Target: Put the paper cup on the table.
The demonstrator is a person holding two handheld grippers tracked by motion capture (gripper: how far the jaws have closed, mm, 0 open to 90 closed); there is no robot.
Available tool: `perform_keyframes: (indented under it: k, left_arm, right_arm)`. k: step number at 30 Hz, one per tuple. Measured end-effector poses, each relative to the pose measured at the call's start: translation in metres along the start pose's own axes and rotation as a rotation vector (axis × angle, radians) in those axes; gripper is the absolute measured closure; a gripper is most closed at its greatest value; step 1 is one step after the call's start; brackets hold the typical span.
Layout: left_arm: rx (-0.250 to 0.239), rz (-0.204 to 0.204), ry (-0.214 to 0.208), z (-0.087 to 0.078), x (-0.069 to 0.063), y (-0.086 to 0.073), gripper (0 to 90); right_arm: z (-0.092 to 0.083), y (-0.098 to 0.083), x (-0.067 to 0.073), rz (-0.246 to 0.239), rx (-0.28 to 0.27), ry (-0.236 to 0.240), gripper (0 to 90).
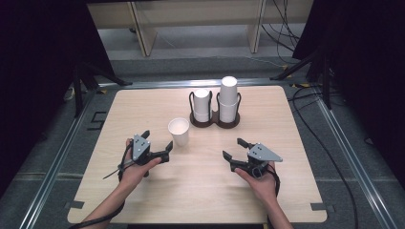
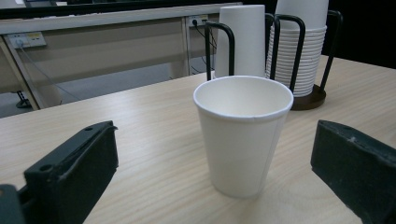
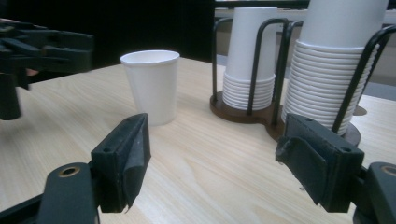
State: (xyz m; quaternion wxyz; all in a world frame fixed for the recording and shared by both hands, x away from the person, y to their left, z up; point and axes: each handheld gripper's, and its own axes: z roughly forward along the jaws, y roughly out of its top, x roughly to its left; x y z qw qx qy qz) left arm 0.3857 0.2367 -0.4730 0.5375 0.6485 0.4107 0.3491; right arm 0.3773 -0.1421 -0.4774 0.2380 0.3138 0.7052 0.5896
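Note:
A single white paper cup [image 1: 179, 131] [image 2: 243, 135] [image 3: 152, 86] stands upright and empty on the wooden table [image 1: 200, 191]. My left gripper [image 1: 157, 140] [image 2: 215, 144] is open just short of the cup, one jaw to either side of it in the left gripper view and neither pad touching. Behind it, a dark wire cup holder [image 1: 215, 123] [image 3: 243, 112] carries two stacks of upturned white cups, a short stack [image 1: 202, 105] and a taller one [image 1: 228, 98]. My right gripper [image 1: 233, 147] [image 3: 217, 149] is open and empty at the table's right front, pointing toward the holder.
The table's rounded front edge lies close under both hands. Beyond its far edge are a metal frame rail [image 1: 157, 85], wooden furniture legs [image 1: 143, 33] and loose cables [image 1: 286, 28] on the floor. Dark curtains flank both sides.

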Motion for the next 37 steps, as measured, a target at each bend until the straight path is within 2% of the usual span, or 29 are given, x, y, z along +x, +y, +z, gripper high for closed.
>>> perform_keyframes:
  k: [2, 3, 4, 5, 6, 8, 10, 11, 12, 13, 14, 15, 17, 18, 19, 20, 21, 22, 23, 24, 26, 27, 28, 30, 32, 35, 36, 37]
  left_arm:
    - [0.006, 0.002, 0.006, -0.006, 0.002, -0.001, 0.5]
    - [0.005, 0.004, 0.014, -0.011, 0.004, -0.003, 0.9]
    - [0.000, 0.007, 0.018, -0.015, 0.007, -0.004, 1.2]
    - [-0.003, 0.008, 0.029, -0.020, 0.009, -0.006, 1.3]
    - [-0.008, 0.007, 0.051, -0.029, 0.013, -0.011, 1.9]
    - [-0.007, 0.008, 0.063, -0.033, 0.015, -0.012, 2.1]
    - [0.001, 0.007, 0.081, -0.045, 0.021, -0.019, 2.1]
    - [0.006, 0.011, 0.090, -0.049, 0.023, -0.021, 2.1]
    - [-0.013, 0.005, 0.091, -0.050, 0.024, -0.024, 2.1]
    - [-0.002, 0.023, 0.099, -0.055, 0.026, -0.026, 2.1]
    - [-0.002, 0.023, 0.099, -0.055, 0.026, -0.026, 2.1]
    - [-0.002, 0.025, 0.105, -0.057, 0.027, -0.028, 2.1]
    - [-0.003, 0.023, 0.132, -0.064, 0.029, -0.034, 2.2]
    - [-0.008, 0.017, 0.142, -0.065, 0.028, -0.036, 2.2]
    - [0.004, 0.024, 0.149, -0.067, 0.028, -0.038, 2.2]
    - [-0.024, 0.007, 0.153, -0.066, 0.026, -0.040, 2.3]
    - [-0.024, 0.007, 0.153, -0.066, 0.026, -0.040, 2.5]
    - [-0.010, 0.035, 0.154, -0.068, 0.026, -0.039, 2.5]
    - [-0.022, 0.035, 0.155, -0.068, 0.026, -0.040, 2.4]
    - [-0.023, 0.039, 0.156, -0.068, 0.026, -0.040, 2.6]
    - [-0.023, 0.026, 0.163, -0.070, 0.026, -0.040, 2.6]
    - [-0.025, 0.023, 0.165, -0.070, 0.026, -0.040, 2.7]
    - [-0.039, 0.005, 0.169, -0.069, 0.026, -0.041, 2.7]
    - [-0.046, 0.002, 0.174, -0.068, 0.026, -0.041, 2.9]
    - [-0.044, 0.009, 0.164, -0.069, 0.026, -0.041, 2.9]
    - [-0.025, 0.027, 0.159, -0.070, 0.026, -0.040, 2.9]
    - [-0.043, 0.007, 0.162, -0.068, 0.026, -0.041, 2.9]
    - [-0.043, 0.007, 0.162, -0.068, 0.026, -0.041, 2.9]
  right_arm:
    - [0.000, 0.000, 0.000, 0.002, -0.003, -0.019, 24.8]
    - [-0.001, -0.001, -0.001, 0.021, 0.009, -0.021, 24.8]
    - [-0.001, -0.001, -0.004, -0.010, -0.019, -0.033, 24.8]
    - [-0.003, 0.000, -0.005, -0.008, 0.017, -0.035, 24.8]
    - [-0.001, -0.002, -0.005, 0.034, -0.012, -0.012, 24.8]
    - [-0.004, -0.002, -0.006, 0.034, 0.008, -0.042, 24.8]
    - [-0.004, -0.002, -0.009, 0.031, 0.011, -0.044, 24.8]
    - [-0.005, -0.002, -0.010, 0.031, 0.014, -0.043, 24.8]
    - [-0.005, -0.002, -0.010, 0.038, -0.001, -0.049, 24.8]
    - [-0.006, -0.002, -0.012, 0.027, 0.009, -0.054, 24.8]
    - [-0.006, -0.002, -0.012, 0.039, 0.001, -0.052, 24.8]
    - [-0.006, -0.003, -0.013, 0.027, -0.006, -0.062, 24.8]
    - [-0.007, -0.003, -0.014, 0.042, 0.001, -0.053, 24.8]
    - [-0.006, -0.004, -0.014, 0.052, -0.007, -0.051, 24.8]
    - [-0.007, -0.004, -0.015, 0.042, -0.002, -0.060, 24.8]
    - [-0.008, -0.004, -0.015, 0.031, -0.003, -0.081, 24.8]
    - [-0.008, -0.004, -0.015, 0.031, -0.003, -0.081, 24.8]
    - [-0.007, -0.004, -0.015, 0.046, -0.001, -0.067, 24.8]
    - [-0.008, -0.005, -0.016, 0.053, 0.014, -0.063, 24.8]
    - [-0.007, -0.006, -0.016, 0.050, 0.001, -0.053, 24.7]
    - [-0.008, -0.007, -0.015, 0.050, 0.011, -0.080, 24.7]
    - [-0.007, -0.008, -0.016, 0.043, 0.007, -0.079, 24.7]
    - [-0.006, -0.008, -0.017, 0.050, 0.004, -0.050, 24.7]
    - [-0.007, -0.009, -0.017, 0.045, 0.029, -0.068, 24.6]
    - [-0.006, -0.010, -0.018, 0.024, 0.017, -0.059, 24.6]
    - [-0.004, -0.011, -0.017, 0.052, 0.005, -0.048, 24.5]
    - [-0.005, -0.011, -0.017, 0.056, 0.004, -0.048, 24.5]
    - [-0.005, -0.011, -0.017, 0.056, 0.004, -0.048, 24.5]
